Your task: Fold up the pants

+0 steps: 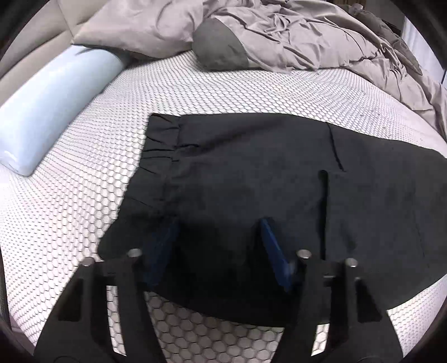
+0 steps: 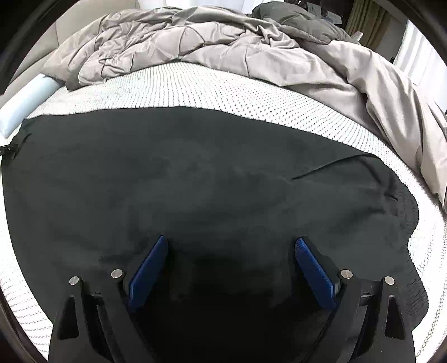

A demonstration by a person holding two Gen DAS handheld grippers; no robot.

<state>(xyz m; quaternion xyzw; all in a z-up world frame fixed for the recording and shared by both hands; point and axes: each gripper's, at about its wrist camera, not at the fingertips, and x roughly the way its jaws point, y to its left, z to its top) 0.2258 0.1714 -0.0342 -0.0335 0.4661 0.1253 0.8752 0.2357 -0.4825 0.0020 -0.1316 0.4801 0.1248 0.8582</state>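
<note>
Dark pants (image 1: 251, 167) lie flat on a white honeycomb-patterned mattress (image 1: 83, 195). Their gathered waistband (image 1: 159, 148) is at the left in the left wrist view, and a pocket slit (image 1: 324, 201) runs down the middle. My left gripper (image 1: 218, 231) is low over the near waist area, its blue pads partly apart with only flat cloth under the gap. In the right wrist view the pants (image 2: 195, 173) fill the middle, with a ribbed cuff (image 2: 402, 223) at the right. My right gripper (image 2: 232, 245) hovers over them with its jaws wide and nothing between.
A pale blue bolster (image 1: 53, 103) lies along the mattress's left side. A grey pillow (image 1: 134, 25), a dark grey cushion (image 1: 220, 47) and a crumpled grey duvet (image 2: 251, 47) are heaped at the far side and right. Bare mattress (image 2: 251, 92) shows beyond the pants.
</note>
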